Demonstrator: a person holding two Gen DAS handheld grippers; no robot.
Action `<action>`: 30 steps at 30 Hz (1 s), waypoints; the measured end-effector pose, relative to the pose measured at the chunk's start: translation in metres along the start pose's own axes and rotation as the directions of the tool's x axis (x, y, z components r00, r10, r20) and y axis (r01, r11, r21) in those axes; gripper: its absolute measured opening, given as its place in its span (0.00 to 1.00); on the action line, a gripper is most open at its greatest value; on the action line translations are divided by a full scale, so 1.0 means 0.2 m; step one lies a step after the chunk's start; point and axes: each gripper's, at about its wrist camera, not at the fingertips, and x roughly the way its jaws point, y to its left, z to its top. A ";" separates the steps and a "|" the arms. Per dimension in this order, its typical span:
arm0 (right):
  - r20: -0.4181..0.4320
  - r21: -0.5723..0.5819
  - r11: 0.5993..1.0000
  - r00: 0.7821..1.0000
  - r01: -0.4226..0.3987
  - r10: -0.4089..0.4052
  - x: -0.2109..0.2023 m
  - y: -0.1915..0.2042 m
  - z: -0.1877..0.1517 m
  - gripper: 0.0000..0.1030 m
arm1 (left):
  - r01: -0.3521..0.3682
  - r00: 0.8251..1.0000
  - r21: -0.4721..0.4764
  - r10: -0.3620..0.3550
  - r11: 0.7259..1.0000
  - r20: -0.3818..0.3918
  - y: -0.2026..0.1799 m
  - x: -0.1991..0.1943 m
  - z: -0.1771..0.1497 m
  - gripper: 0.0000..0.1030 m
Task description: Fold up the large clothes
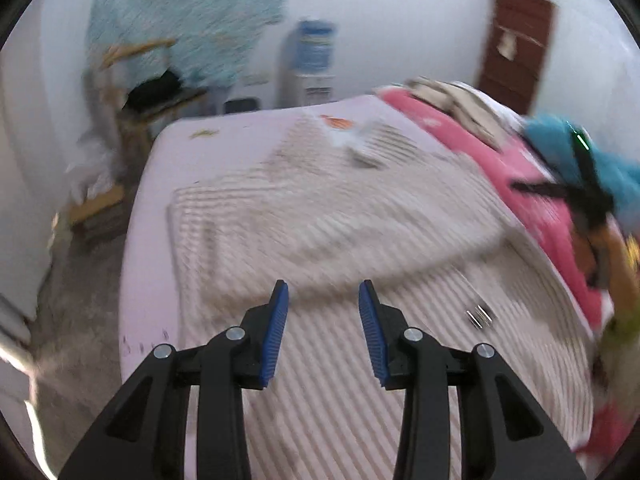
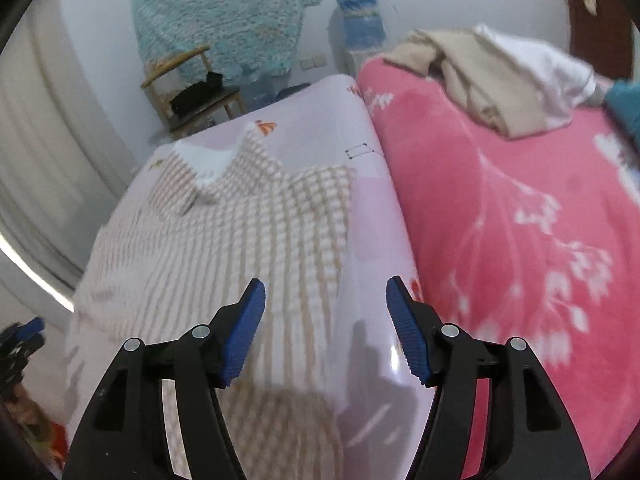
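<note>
Left wrist view looked forward and down along the left gripper, close above the striped garment on the bed; badly blurred. Right wrist view faced likewise along the right gripper, nearer the pink blanket. Both shared garment, chair, far wall.

White walls, a wooden chair, a brown door, grey floor.
</note>
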 end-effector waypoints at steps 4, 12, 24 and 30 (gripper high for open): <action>-0.039 0.101 0.993 0.997 -0.056 0.060 0.17 -0.08 0.11 0.57 | -0.021 0.996 -0.170 0.007 0.985 -0.084 0.26 0.29 0.12 0.35; -0.061 0.110 0.988 0.992 -0.105 0.112 0.31 -0.08 0.21 0.15 | -0.026 0.992 -0.290 -0.012 0.957 -0.128 0.45 0.55 0.22 0.35; 0.033 0.077 0.990 0.993 -0.119 0.117 0.21 -0.07 0.21 0.06 | 0.015 0.993 -0.159 0.003 0.987 0.114 0.39 0.38 0.38 0.07; -0.005 0.109 0.990 0.996 -0.089 0.090 0.33 -0.14 0.18 0.07 | -0.081 0.997 -0.154 0.079 0.985 -0.022 0.40 0.63 0.30 0.07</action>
